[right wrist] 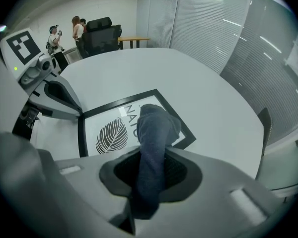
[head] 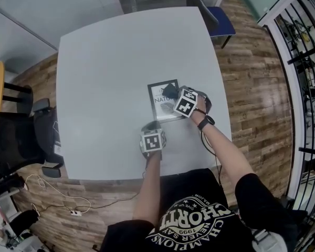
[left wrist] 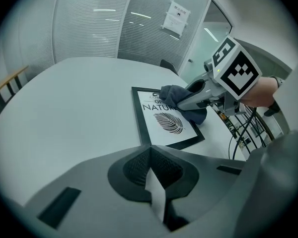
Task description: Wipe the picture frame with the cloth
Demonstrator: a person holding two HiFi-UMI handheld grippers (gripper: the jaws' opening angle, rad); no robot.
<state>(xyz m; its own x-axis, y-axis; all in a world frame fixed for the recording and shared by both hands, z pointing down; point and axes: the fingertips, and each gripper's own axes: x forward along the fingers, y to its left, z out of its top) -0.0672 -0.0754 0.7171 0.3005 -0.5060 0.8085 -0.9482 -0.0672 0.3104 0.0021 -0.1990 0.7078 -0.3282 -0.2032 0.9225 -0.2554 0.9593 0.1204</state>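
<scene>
A black picture frame (head: pixel 161 104) with a leaf print lies flat on the pale grey table (head: pixel 105 77), near its front right. My right gripper (head: pixel 171 95) is shut on a dark blue cloth (right wrist: pixel 154 133). The cloth's free end rests on the frame's glass (right wrist: pixel 109 133) over the lettering, and it shows again as a dark bunch (left wrist: pixel 181 97) on the frame (left wrist: pixel 161 125). My left gripper (head: pixel 151 125) sits at the frame's near left corner, jaws shut and holding nothing (left wrist: pixel 151 171). From the right gripper view its tip (right wrist: pixel 75 109) meets that corner.
Black office chairs (head: pixel 18 138) stand left of the table and a blue chair (head: pixel 220 26) beyond its far edge. Cables (head: pixel 63 197) lie on the wooden floor. A black rack (head: pixel 307 62) runs along the right. People (right wrist: pixel 64 33) stand far off.
</scene>
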